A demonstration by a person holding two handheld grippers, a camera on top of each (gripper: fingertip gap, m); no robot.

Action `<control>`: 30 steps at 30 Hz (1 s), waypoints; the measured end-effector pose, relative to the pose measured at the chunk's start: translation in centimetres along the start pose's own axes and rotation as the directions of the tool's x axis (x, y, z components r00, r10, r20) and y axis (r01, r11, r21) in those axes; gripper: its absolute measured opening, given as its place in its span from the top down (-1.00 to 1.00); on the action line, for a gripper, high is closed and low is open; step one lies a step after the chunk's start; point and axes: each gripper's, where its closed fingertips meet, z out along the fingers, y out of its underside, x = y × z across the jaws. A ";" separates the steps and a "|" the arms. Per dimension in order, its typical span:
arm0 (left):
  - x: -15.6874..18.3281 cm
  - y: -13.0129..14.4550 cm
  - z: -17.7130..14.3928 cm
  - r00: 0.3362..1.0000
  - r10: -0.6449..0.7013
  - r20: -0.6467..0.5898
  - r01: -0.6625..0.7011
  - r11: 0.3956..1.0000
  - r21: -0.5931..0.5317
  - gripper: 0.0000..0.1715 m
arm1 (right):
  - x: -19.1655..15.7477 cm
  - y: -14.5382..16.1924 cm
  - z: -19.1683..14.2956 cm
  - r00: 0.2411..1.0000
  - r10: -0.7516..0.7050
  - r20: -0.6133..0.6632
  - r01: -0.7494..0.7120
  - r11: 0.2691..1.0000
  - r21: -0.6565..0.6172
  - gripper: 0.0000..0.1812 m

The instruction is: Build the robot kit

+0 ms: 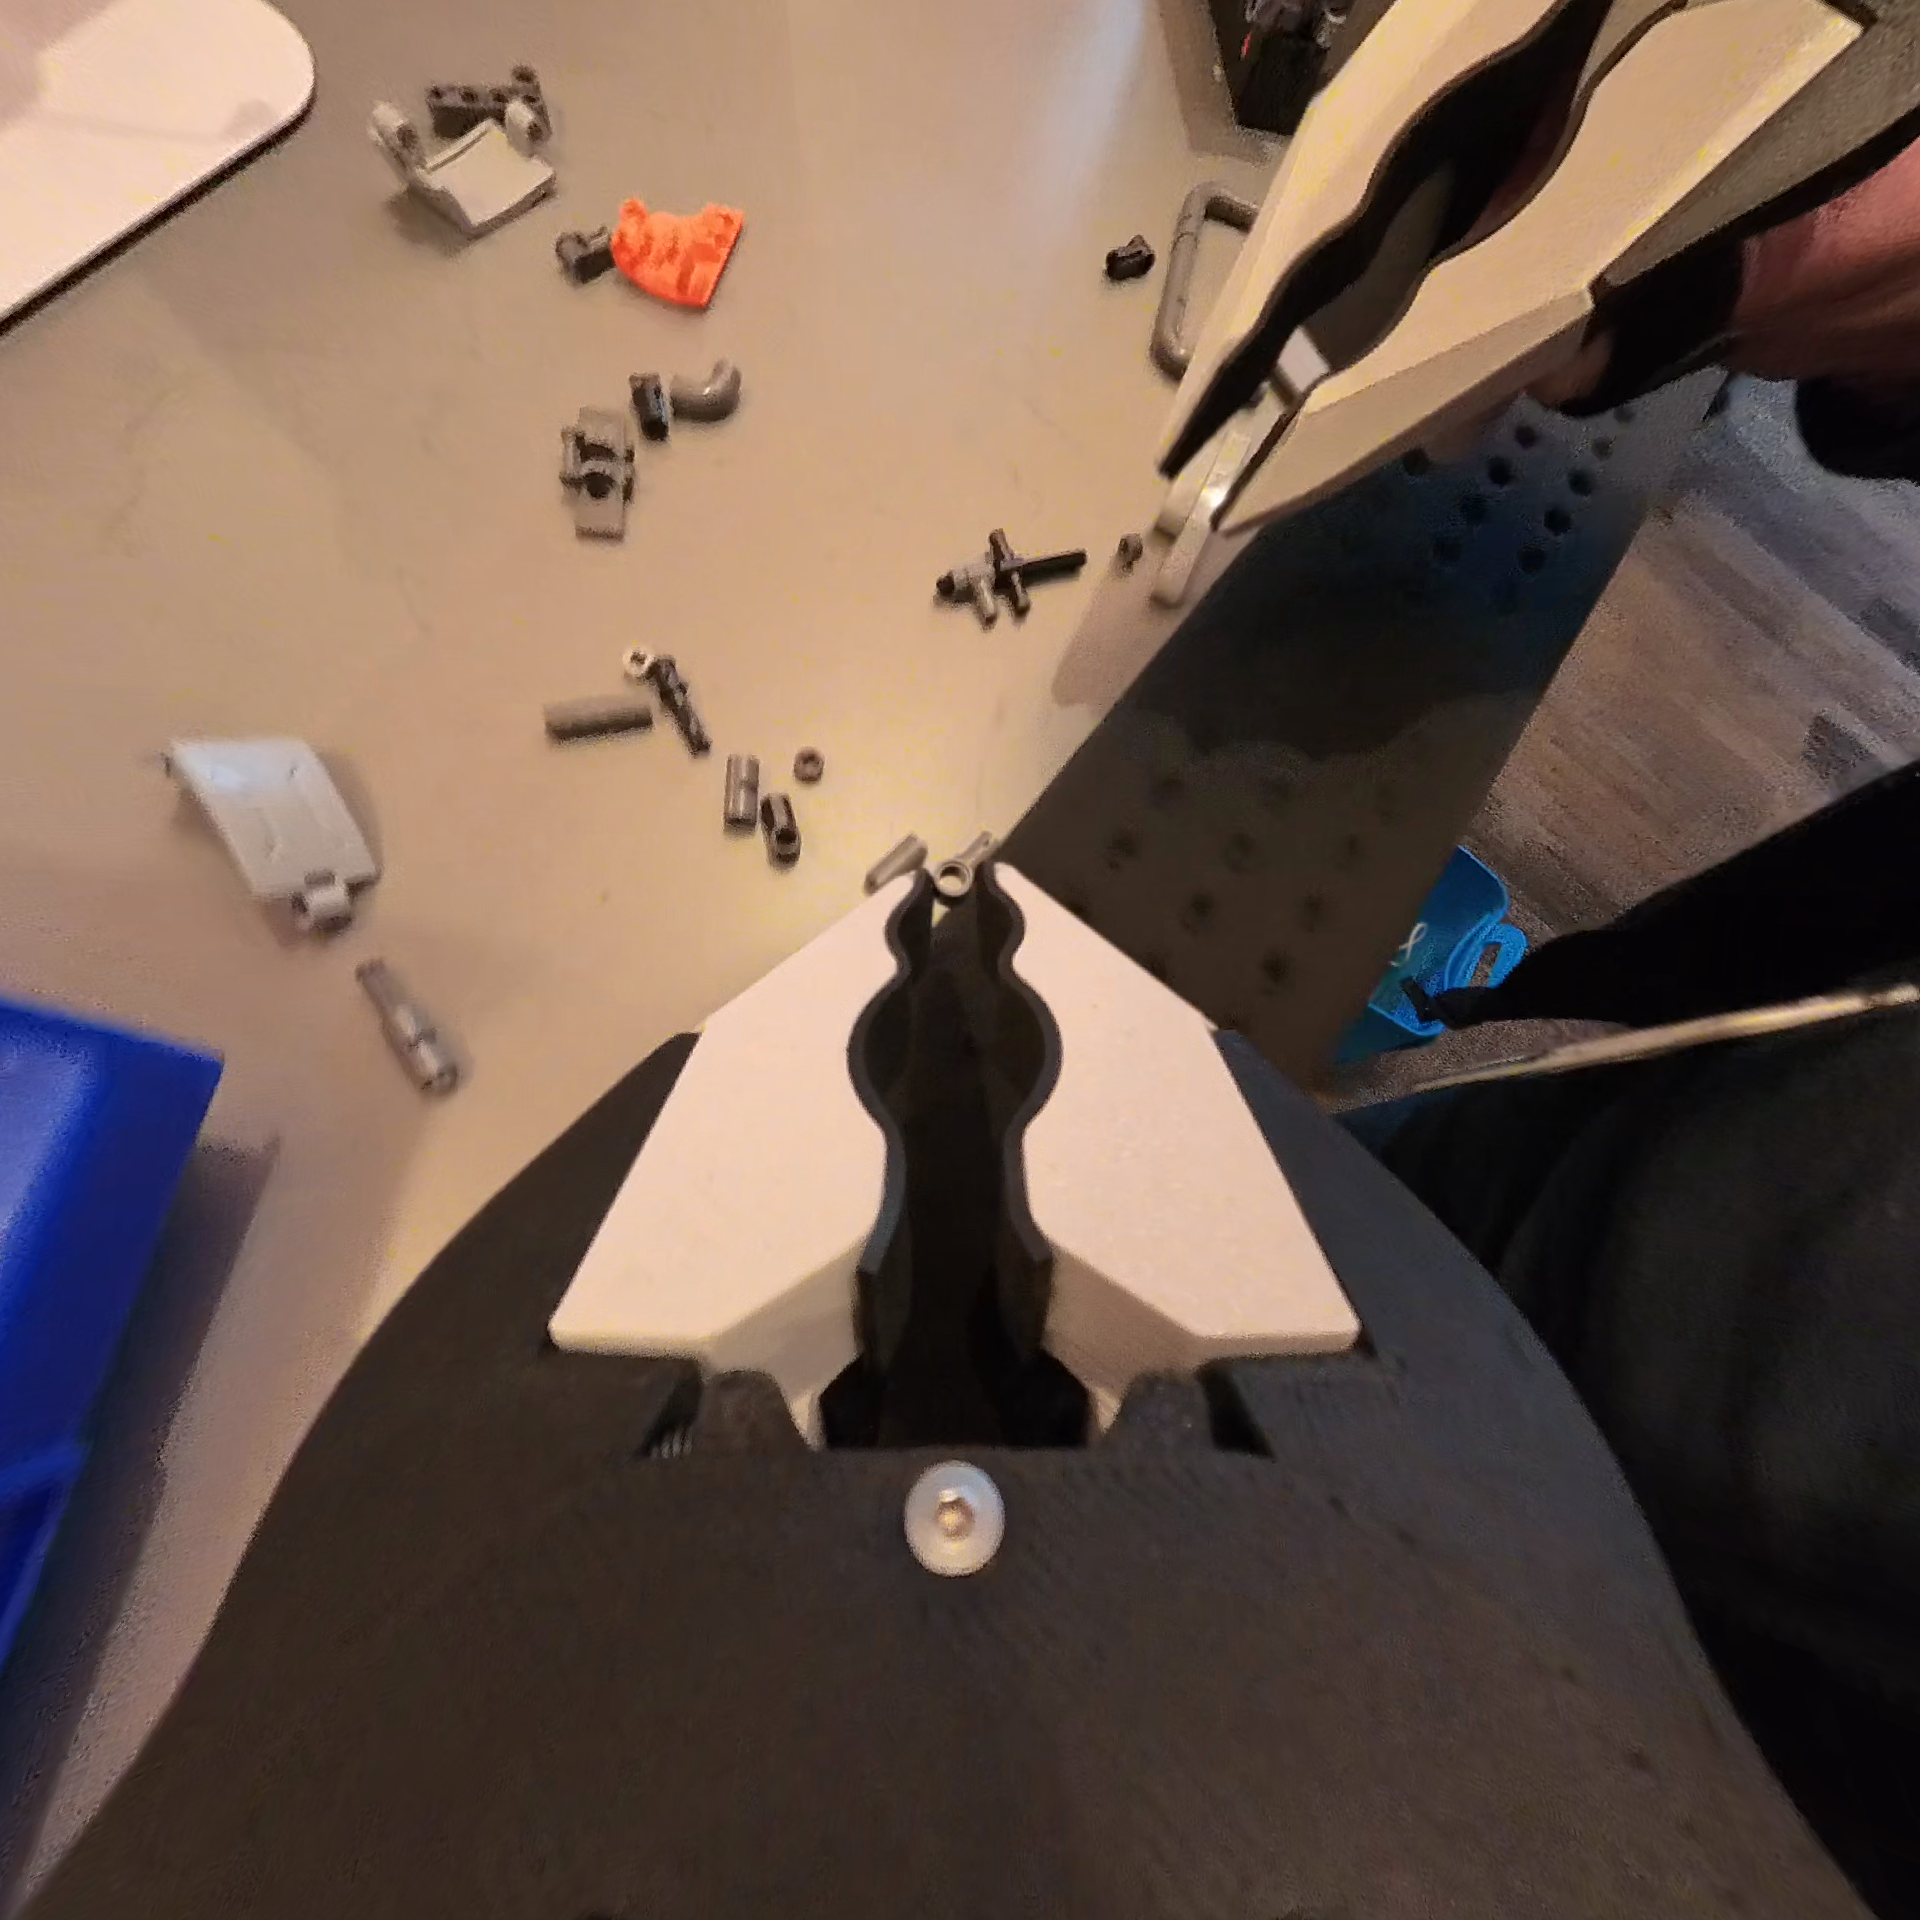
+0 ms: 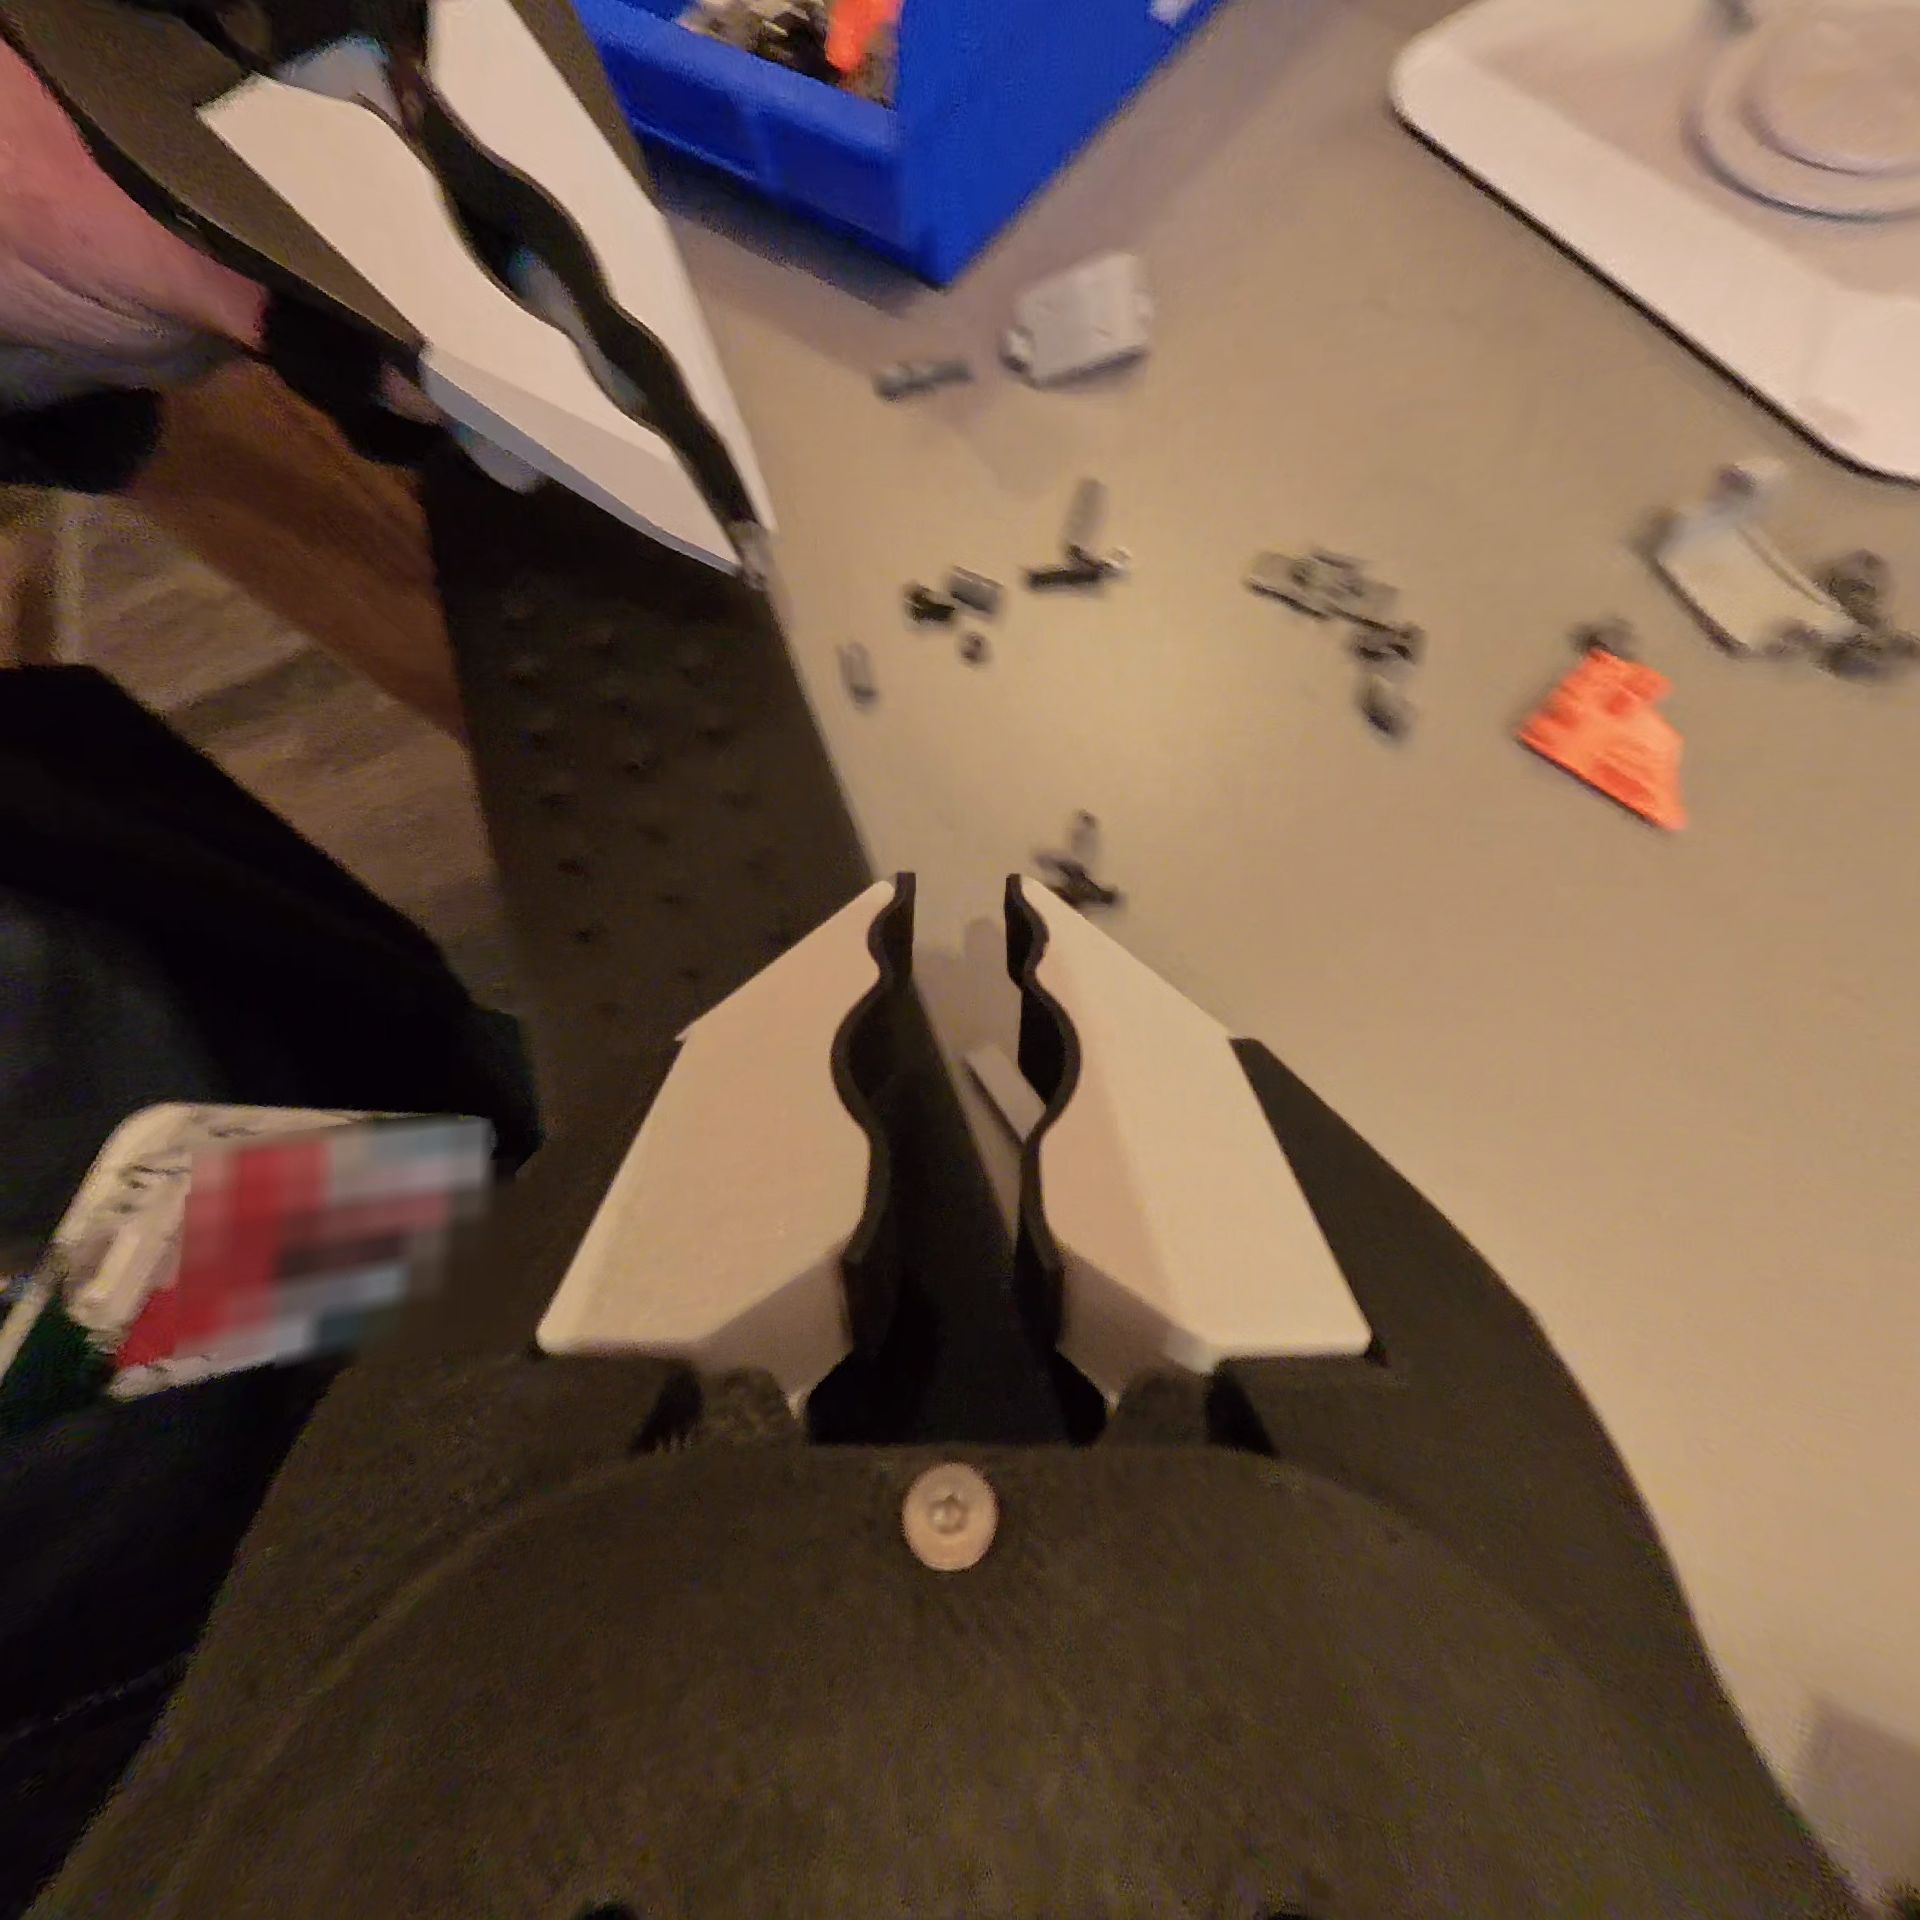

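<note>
Left claw (image 1: 954, 883), nearest the left wrist view, closed at its tips on a small grey connector piece with a ring end (image 1: 951, 878), held above the tabletop (image 1: 312, 540) close to its near edge, where a dark perforated panel (image 1: 1351, 675) borders it. Just beside the tips, a short grey peg (image 1: 896, 860) lies on the tabletop. Farther in, loose dark and grey building pieces lie scattered: a grey cylinder (image 1: 597, 719), a black cross-shaped axle assembly (image 1: 1008, 577), a grey curved panel (image 1: 275, 821) toward the left, and a blue bin (image 1: 83, 1247) at the left edge of the view. Beyond these, an orange piece (image 1: 675, 251) and a grey hinged assembly (image 1: 468, 156), with a white tray (image 1: 125, 135) at the far left corner.

Right claw (image 2: 959, 899), jaws standing apart with a clear gap and nothing gripped at the tips, hovers over the tabletop near the same perforated edge; a pale flat piece (image 2: 997, 1091) shows in the gap lower down, contact not discernible. The view is motion-blurred. Farther off, the blue bin holding mixed parts sits at the far side
</note>
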 end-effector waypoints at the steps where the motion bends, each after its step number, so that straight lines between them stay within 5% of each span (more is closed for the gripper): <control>1: 0.0 -0.5 0.7 1.000 0.010 -0.012 -0.010 1.000 -0.009 0.92 | 1.2 0.7 -0.9 0.999 0.008 -0.038 -0.009 1.000 -0.011 0.82; 11: 0.3 -2.6 6.6 0.997 0.023 -0.076 -0.029 0.996 -0.087 0.92 | 5.6 7.1 -6.6 0.990 0.024 -0.139 -0.041 0.992 -0.120 0.71; 22: 2.2 -3.3 9.3 0.989 0.062 -0.137 -0.077 0.991 -0.108 0.92 | 4.3 8.2 -1.7 0.979 -0.199 -0.053 0.177 0.945 -0.275 0.78; 30: 1.6 -4.5 9.0 0.992 0.040 -0.118 -0.047 0.997 -0.058 0.92 | 5.9 7.3 -1.4 0.996 -0.077 -0.048 0.063 0.968 -0.244 0.84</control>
